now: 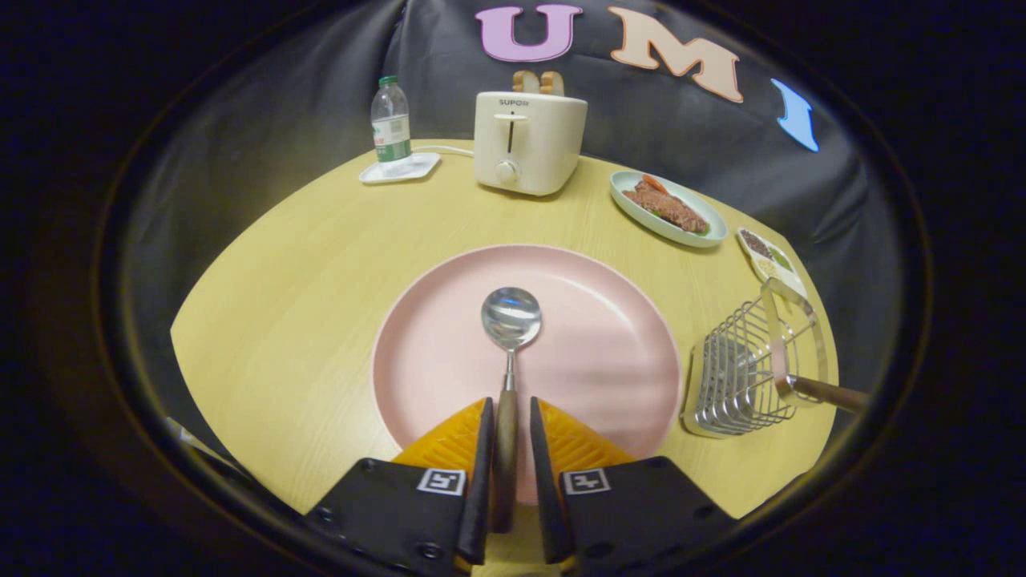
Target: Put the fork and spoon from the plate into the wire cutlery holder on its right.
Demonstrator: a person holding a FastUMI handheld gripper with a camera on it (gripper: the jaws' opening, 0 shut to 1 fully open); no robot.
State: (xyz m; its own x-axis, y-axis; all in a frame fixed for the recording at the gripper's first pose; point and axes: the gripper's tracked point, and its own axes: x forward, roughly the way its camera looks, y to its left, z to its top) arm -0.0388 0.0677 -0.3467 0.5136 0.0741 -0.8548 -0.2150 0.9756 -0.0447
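A metal spoon (510, 320) with a wooden handle lies on the pink plate (609, 353), bowl pointing away from me. Its handle runs back between the fingers of my gripper (510, 405). The fingers stand close on either side of the handle, and a thin gap shows on the right side. To the right of the plate, the wire cutlery holder (733, 377) leans over on the table. The fork (826, 393) rests in it with its wooden handle sticking out to the right.
Beyond the plate stand a cream toaster (527, 143) with bread in it, a water bottle (390, 120) on a white coaster, and a green dish of food (667, 208). A small tray (771, 260) of condiments sits behind the holder. The table edge curves close past the holder.
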